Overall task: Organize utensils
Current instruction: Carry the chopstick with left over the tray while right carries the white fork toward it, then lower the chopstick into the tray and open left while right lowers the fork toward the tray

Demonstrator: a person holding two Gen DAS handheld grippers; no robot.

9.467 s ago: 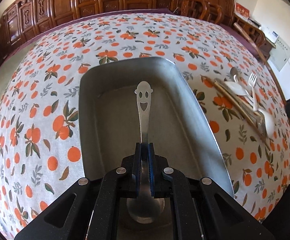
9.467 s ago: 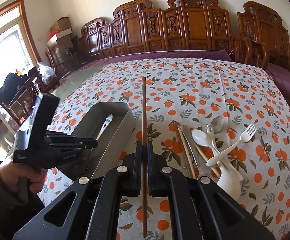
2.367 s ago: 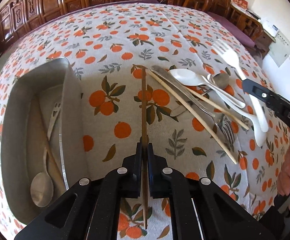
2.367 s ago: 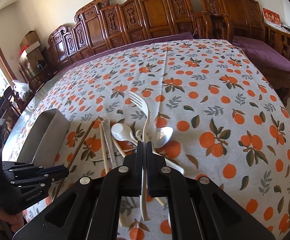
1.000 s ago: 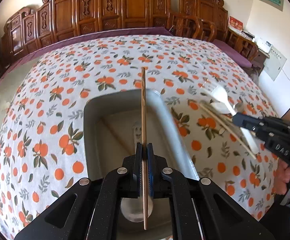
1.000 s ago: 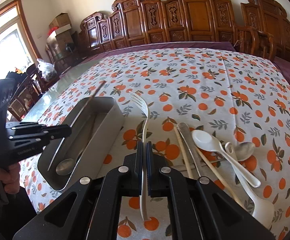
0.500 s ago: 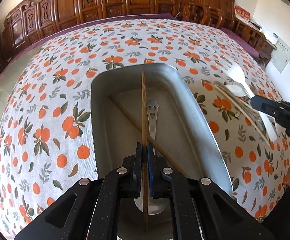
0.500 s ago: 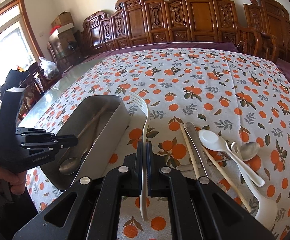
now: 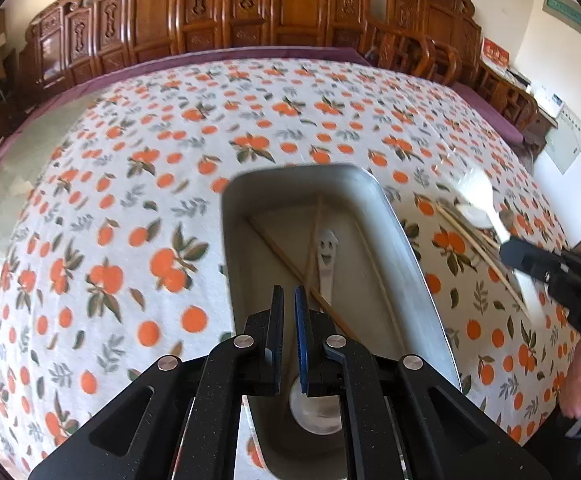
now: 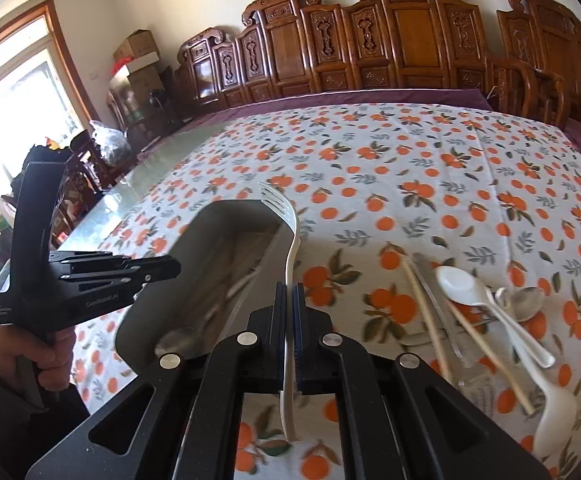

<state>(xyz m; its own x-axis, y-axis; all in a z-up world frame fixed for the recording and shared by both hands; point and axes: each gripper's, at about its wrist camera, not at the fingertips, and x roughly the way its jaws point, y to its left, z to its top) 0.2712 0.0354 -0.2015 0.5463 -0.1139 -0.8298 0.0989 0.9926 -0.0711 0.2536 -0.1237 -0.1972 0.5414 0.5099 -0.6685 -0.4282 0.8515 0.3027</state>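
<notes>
Released since a moment ago, the brown chopstick (image 9: 313, 248) now lies in the metal tray (image 9: 406, 248) ahead of the left gripper (image 9: 286, 300), whose jaws stand slightly apart, empty. Right gripper (image 10: 289, 294) stays clamped on the white fork (image 10: 290, 236), tines over the tray's rim.
</notes>
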